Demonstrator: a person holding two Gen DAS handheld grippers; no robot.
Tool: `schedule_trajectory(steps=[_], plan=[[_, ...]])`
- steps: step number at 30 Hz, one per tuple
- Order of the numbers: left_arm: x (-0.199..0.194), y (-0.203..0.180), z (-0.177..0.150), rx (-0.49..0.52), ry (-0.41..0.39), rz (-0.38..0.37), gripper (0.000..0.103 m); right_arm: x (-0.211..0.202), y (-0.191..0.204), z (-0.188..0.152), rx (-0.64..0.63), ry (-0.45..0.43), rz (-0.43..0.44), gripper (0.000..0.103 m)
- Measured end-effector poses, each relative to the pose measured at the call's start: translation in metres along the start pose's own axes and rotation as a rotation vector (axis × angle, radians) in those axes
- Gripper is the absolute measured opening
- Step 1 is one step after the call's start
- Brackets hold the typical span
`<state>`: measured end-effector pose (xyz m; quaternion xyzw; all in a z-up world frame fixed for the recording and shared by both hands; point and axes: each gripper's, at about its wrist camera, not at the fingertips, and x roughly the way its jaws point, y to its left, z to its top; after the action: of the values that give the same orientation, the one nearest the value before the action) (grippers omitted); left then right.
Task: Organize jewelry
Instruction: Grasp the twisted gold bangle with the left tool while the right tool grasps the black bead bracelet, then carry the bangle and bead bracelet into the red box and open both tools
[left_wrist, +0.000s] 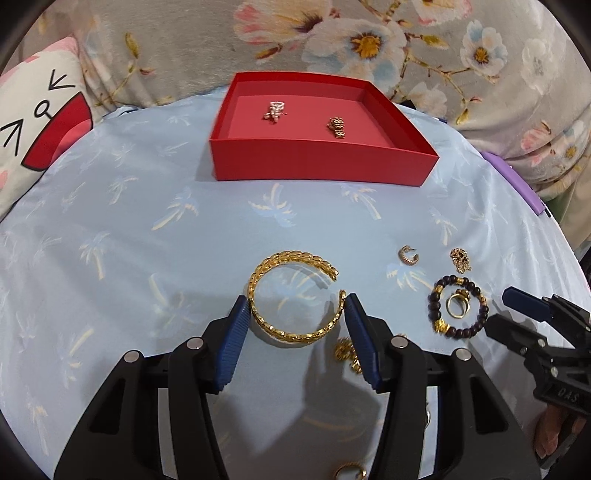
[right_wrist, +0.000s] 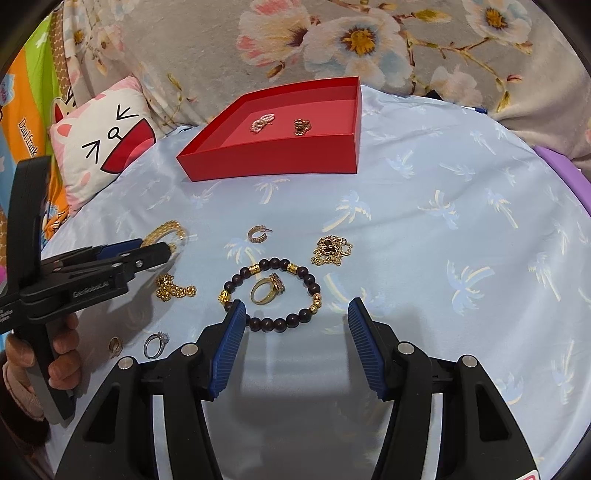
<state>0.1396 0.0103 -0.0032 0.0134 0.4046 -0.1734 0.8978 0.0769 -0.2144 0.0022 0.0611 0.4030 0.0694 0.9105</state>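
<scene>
Jaws of left gripper bracket the gold bangle, wide, ready to pinch; right gripper gapes idle.

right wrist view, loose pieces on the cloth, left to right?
small gold ring → silver ring → gold chain → hoop earring → bead bracelet → gold necklace
</scene>
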Motion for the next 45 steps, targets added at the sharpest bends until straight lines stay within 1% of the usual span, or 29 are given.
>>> schedule_trajectory(steps=[3, 6, 8, 9, 10, 12, 19, 20, 21, 22, 28, 32, 39, 45], plan=[[-0.008, 0.006, -0.006, -0.014, -0.011, 0.002, 0.051, 0.0, -0.001, 0.0, 0.01, -0.001, 0.002, 0.056], [-0.013, 0.006, -0.01, -0.013, -0.025, 0.012, 0.051, 0.001, -0.003, 0.003, 0.017, -0.008, -0.008, 0.051], [-0.013, 0.004, -0.01, -0.002, -0.028, 0.013, 0.051, 0.004, -0.002, 0.005, 0.013, 0.003, -0.025, 0.043], [-0.013, 0.004, -0.01, -0.001, -0.026, 0.012, 0.051, 0.006, -0.003, 0.005, 0.014, 0.013, -0.028, 0.037], [-0.013, 0.004, -0.01, -0.001, -0.025, 0.008, 0.051, 0.009, -0.003, 0.007, 0.017, 0.025, -0.032, 0.029], [-0.012, 0.005, -0.009, -0.007, -0.024, 0.003, 0.052, 0.014, -0.005, 0.009, 0.028, 0.045, -0.033, 0.022], [-0.011, 0.006, -0.01, -0.009, -0.018, -0.011, 0.052, 0.023, -0.001, 0.013, 0.012, 0.054, -0.062, 0.019], [-0.011, 0.005, -0.01, -0.007, -0.018, -0.013, 0.052, 0.023, 0.0, 0.013, 0.008, 0.054, -0.065, 0.018], [-0.011, 0.005, -0.01, -0.007, -0.018, -0.014, 0.052, 0.024, 0.0, 0.013, 0.006, 0.056, -0.068, 0.012], [-0.011, 0.005, -0.01, -0.007, -0.018, -0.015, 0.052, 0.024, 0.0, 0.014, 0.007, 0.057, -0.068, 0.009], [-0.011, 0.006, -0.009, -0.009, -0.017, -0.019, 0.052, 0.022, 0.0, 0.014, 0.013, 0.045, -0.074, 0.004], [-0.011, 0.006, -0.009, -0.008, -0.018, -0.019, 0.052, 0.017, 0.001, 0.014, 0.013, 0.021, -0.071, 0.004], [-0.011, 0.006, -0.009, -0.009, -0.019, -0.019, 0.052, 0.004, 0.002, 0.019, 0.009, -0.027, -0.06, 0.004], [-0.012, 0.006, -0.009, -0.01, -0.029, -0.02, 0.052, -0.018, 0.009, 0.029, -0.003, -0.091, -0.031, 0.004]])
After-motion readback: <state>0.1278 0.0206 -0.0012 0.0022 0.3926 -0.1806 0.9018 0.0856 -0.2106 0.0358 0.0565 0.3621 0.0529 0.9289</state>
